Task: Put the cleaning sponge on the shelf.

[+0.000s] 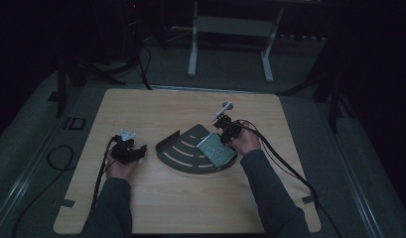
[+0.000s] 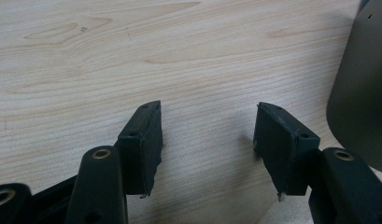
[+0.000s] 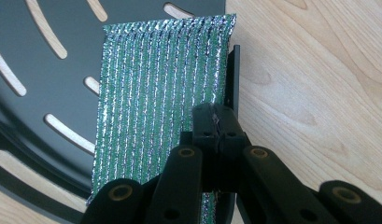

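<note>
A dark fan-shaped tray (image 1: 180, 148) with curved slots lies at the middle of the wooden table. A green glittery scouring pad (image 1: 216, 151) rests on its right part, reaching over the tray's straight wall. My right gripper (image 1: 221, 124) comes in from behind the pad. In the right gripper view the jaws of that gripper (image 3: 216, 116) are pressed together at the right edge of the pad (image 3: 156, 84), beside the upright wall of the tray (image 3: 48, 79). My left gripper (image 1: 141, 151) lies left of the tray. Its jaws (image 2: 207, 126) stand open over bare wood, and the tray's rim (image 2: 361, 84) is at the right.
The table (image 1: 141, 109) is a light wooden board with dark floor around it. Cables (image 1: 285, 163) trail from both grippers toward the near edge. A white metal stand (image 1: 230, 29) is on the floor beyond the far edge.
</note>
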Demonstrator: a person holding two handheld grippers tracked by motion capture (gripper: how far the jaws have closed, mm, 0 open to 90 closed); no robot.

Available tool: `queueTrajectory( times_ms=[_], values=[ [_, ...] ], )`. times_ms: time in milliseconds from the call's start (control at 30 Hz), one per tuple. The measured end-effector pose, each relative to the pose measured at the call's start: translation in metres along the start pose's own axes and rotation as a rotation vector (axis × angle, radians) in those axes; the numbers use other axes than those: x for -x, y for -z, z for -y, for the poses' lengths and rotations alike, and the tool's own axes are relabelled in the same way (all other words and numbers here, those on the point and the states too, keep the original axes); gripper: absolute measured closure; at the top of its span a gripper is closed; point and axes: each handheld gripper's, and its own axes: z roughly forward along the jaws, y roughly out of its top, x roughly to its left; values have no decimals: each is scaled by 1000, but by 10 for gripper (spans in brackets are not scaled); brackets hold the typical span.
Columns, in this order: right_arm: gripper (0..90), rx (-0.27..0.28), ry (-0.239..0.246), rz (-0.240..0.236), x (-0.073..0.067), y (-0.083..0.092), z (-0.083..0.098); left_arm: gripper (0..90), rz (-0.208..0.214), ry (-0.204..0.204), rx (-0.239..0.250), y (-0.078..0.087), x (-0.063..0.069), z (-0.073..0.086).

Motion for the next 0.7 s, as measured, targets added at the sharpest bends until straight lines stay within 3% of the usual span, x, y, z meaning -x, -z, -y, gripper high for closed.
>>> queueTrajectory(
  times_ms=[700],
  values=[
    [884,5,4,7,2,2,1,429,0,0,0,0,0,0]
  ],
)
